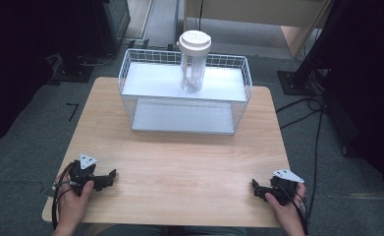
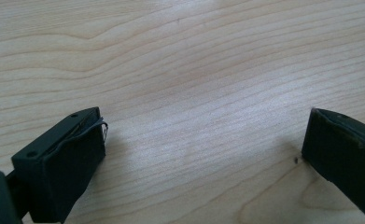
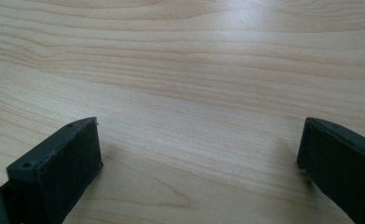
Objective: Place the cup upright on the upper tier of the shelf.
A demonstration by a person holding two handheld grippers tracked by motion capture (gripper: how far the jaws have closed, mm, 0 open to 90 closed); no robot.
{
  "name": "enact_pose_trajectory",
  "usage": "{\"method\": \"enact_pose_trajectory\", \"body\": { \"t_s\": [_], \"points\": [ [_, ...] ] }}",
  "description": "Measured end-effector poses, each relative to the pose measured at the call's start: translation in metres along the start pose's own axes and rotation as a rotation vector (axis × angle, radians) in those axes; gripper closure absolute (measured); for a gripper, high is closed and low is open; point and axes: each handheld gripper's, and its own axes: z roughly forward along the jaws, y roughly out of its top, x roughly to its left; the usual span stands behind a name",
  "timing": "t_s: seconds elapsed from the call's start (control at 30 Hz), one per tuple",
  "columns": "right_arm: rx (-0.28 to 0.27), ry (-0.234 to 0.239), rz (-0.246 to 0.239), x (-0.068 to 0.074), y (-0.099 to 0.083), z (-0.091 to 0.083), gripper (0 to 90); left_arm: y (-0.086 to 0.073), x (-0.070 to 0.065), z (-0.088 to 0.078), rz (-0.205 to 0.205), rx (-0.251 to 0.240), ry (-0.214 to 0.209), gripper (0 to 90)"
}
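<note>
One pale wooden table [image 1: 179, 167] (grain running crosswise) on grey carpet [image 1: 27, 118].

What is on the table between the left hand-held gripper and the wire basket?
Nothing: in the high view, bare wooden table lies between the left hand-held gripper and the wire basket.

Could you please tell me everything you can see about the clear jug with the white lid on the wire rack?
The clear jug is a tall, see-through container, plastic by its look, closed by a round white lid that is wider than its body. It seems empty, though something pale shows faintly inside. It stands upright on the white top shelf of the white wire rack, near the middle and toward the back, at the table's far side. Only the shelf touches it; both grippers rest far away.
</note>
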Motion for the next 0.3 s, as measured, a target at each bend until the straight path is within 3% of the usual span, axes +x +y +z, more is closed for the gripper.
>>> {"method": "enact_pose_trajectory", "body": {
  "t_s": [0.3],
  "points": [
    [0.0, 0.006, -0.006, 0.0002, 0.0006, 0.0007, 0.0, 0.0011, -0.0002, 0.0008, -0.001, 0.002, 0.001, 0.0]
  ]
}}
